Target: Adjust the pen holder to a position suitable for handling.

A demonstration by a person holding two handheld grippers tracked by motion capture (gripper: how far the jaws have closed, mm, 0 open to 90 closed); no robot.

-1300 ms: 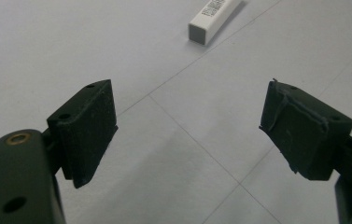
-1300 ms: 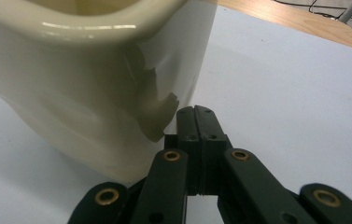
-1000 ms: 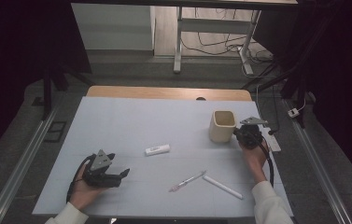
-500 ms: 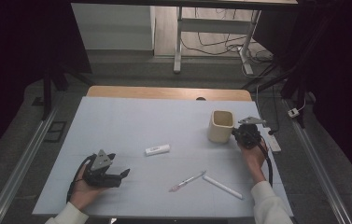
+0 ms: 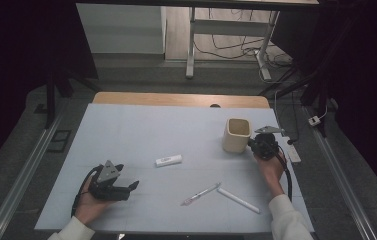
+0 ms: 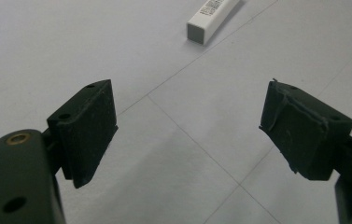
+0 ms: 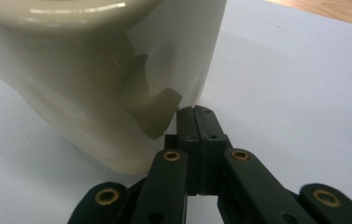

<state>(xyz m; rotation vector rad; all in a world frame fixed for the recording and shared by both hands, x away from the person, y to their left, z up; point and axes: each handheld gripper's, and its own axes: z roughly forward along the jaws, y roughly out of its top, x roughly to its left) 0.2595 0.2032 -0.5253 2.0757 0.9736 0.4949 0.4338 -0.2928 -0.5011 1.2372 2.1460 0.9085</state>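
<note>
Cream-coloured cup [image 5: 237,135] stands on the worktop [image 5: 141,130], touching the tip of the right claw [image 7: 195,112], which is clenched with nothing inside. The left claw [image 6: 187,135] rests released near a white box [image 6: 209,17]. I think the cup is being nudged; lifting it next needs the jaws opened first.

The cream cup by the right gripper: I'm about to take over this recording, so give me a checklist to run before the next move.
1. Cream cup upright on the table: ok.
2. Right gripper shut, tips beside the cup wall: ok; touching it: cannot tell.
3. Left gripper open with nothing between its pads: ok.
4. White box lying apart from both grippers: ok.
5. Pen and white stick lying loose outside the cup: ok.
</note>
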